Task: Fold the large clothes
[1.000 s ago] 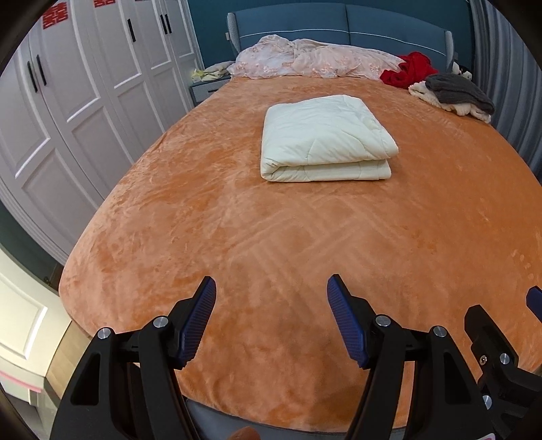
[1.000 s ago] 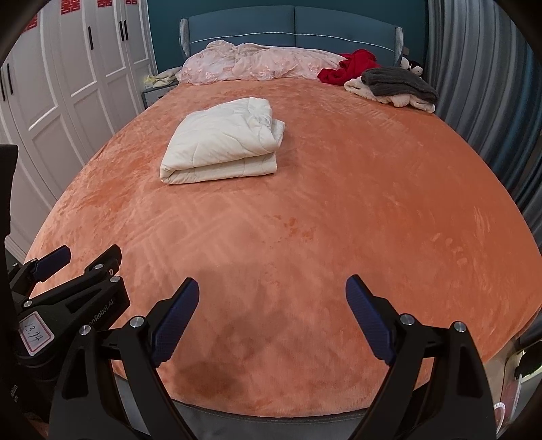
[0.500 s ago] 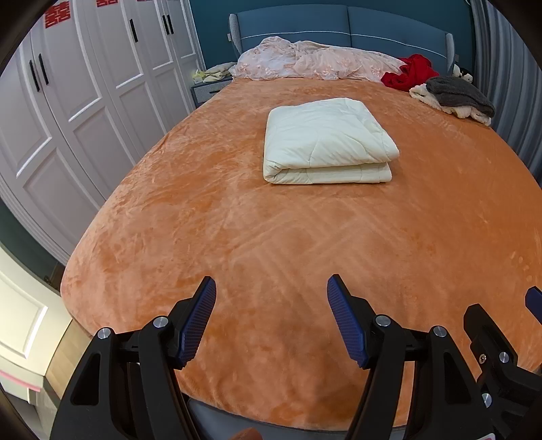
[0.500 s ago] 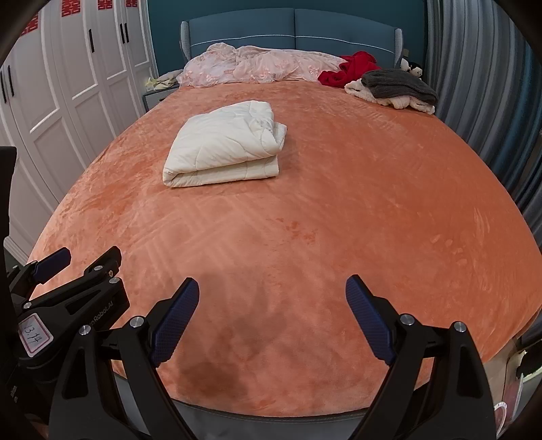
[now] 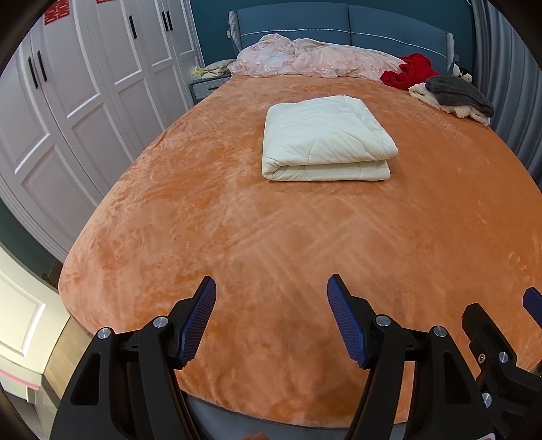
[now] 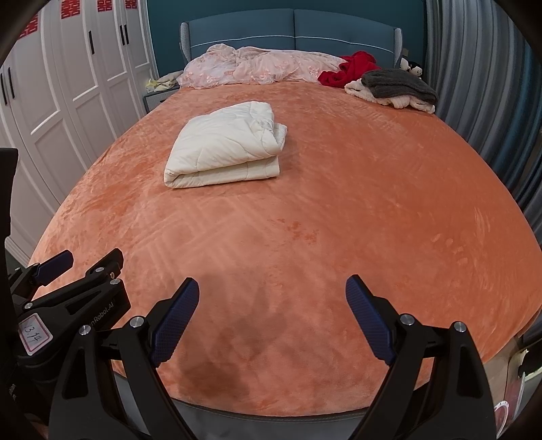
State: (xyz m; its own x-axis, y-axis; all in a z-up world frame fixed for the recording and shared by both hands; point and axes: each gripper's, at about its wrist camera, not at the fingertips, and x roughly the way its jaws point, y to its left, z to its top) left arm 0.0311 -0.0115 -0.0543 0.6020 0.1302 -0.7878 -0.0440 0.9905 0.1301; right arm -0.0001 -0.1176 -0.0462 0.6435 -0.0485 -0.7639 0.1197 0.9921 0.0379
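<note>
A cream quilted garment (image 5: 321, 138) (image 6: 227, 150) lies folded into a thick rectangle on the middle of the orange bed cover (image 5: 271, 237) (image 6: 305, 220). My left gripper (image 5: 271, 287) hangs open over the foot of the bed, nothing between its blue pads, well short of the bundle. Beside it, my right gripper (image 6: 272, 287) stands open too, its jaws wider, empty. The left gripper (image 6: 78, 264) shows at the left edge of the right wrist view.
A pink crumpled cover (image 5: 305, 61) lies along the blue headboard (image 5: 349, 23). Red cloth (image 5: 413, 69) and a grey and cream heap (image 5: 457, 96) sit at the far right corner. White wardrobe doors (image 5: 84, 101) line the left side, curtains (image 6: 491, 101) the right.
</note>
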